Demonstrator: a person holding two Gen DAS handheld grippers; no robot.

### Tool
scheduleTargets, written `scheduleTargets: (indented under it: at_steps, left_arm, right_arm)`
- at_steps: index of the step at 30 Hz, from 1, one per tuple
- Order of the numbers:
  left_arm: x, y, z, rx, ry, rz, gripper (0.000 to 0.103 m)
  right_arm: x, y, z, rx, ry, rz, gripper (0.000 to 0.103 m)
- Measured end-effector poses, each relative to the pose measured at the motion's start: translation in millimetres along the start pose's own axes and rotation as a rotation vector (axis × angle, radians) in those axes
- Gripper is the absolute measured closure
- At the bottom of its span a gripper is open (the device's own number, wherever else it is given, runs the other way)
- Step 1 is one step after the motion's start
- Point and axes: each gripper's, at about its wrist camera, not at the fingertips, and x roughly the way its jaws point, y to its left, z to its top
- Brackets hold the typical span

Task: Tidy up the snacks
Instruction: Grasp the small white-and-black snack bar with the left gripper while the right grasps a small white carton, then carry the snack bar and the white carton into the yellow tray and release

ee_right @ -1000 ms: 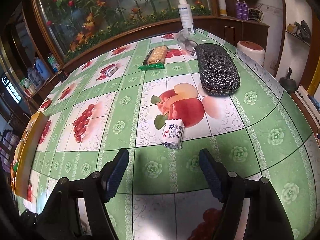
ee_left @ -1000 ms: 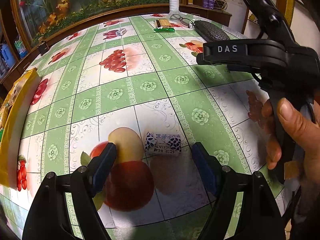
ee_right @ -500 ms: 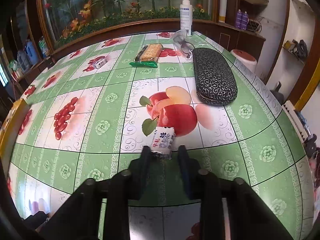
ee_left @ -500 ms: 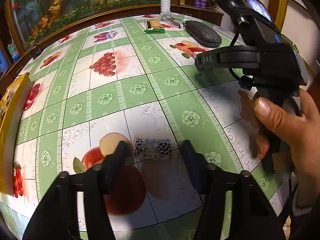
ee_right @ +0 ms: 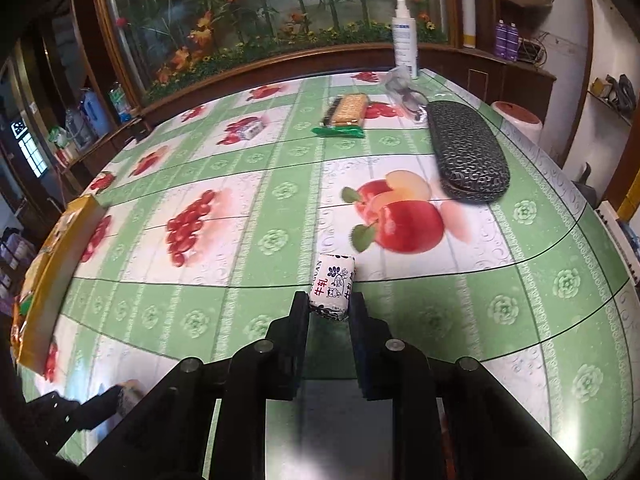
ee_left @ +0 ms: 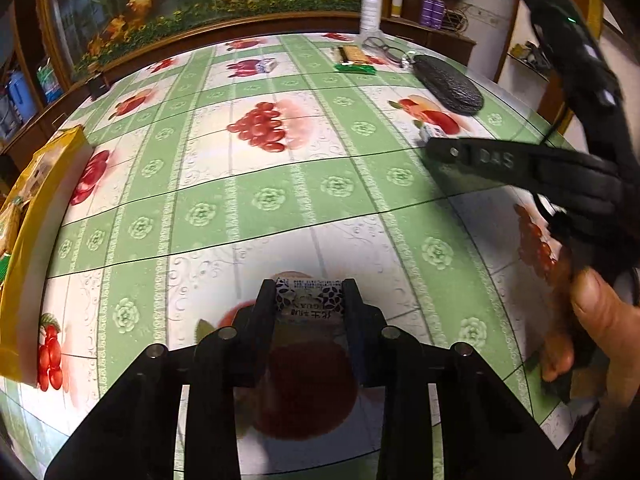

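- Two grippers, each on a wrapped candy of its own, both low over the table (ee_right: 560,248).
- Left gripper (ee_left: 309,298): jaws closing, pads already against the two short ends of the near candy (ee_left: 309,304), which lies crosswise between them on the printed apple at the table's near edge.
- Right gripper (ee_right: 329,308): jaws together on the long sides of the far candy (ee_right: 333,285). About half the block sticks out ahead of the tips, by the green band just short of the apple print.
- Lift-off: cannot tell for either candy whether it is clear of the cloth.
- Handling, judged: small, light, wrapped blocks. Wrapper looks thin and glossy, so likely slick, and the crimped ends will give before the body does.
- Grip choice: long sides, as on the right, look firmer. End-to-end, as on the left, risks the candy bowing or popping out under squeeze.
- Risk: the right hold sits near the rear of the block, so it could pivot if swung fast.
- Further out: another small candy (ee_right: 249,130) and a cracker pack (ee_right: 345,114) toward the far edge; glasses case (ee_right: 466,152), glasses (ee_right: 408,98) and spray bottle (ee_right: 405,46) far right.
- Yellow box (ee_right: 60,256) at the left table edge looks like the likely drop spot; its contents are not readable.
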Motion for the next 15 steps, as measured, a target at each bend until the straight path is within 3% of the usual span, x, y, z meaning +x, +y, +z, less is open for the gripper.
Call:
scheduleTargets:
  at_steps: [15]
  left_arm:
    - [-15.3,47.6,3.8,-0.104,-0.049,0.074,0.074]
  right_arm:
    - [-23.1,44.4,-24.1,-0.054,0.026,0.156,0.082]
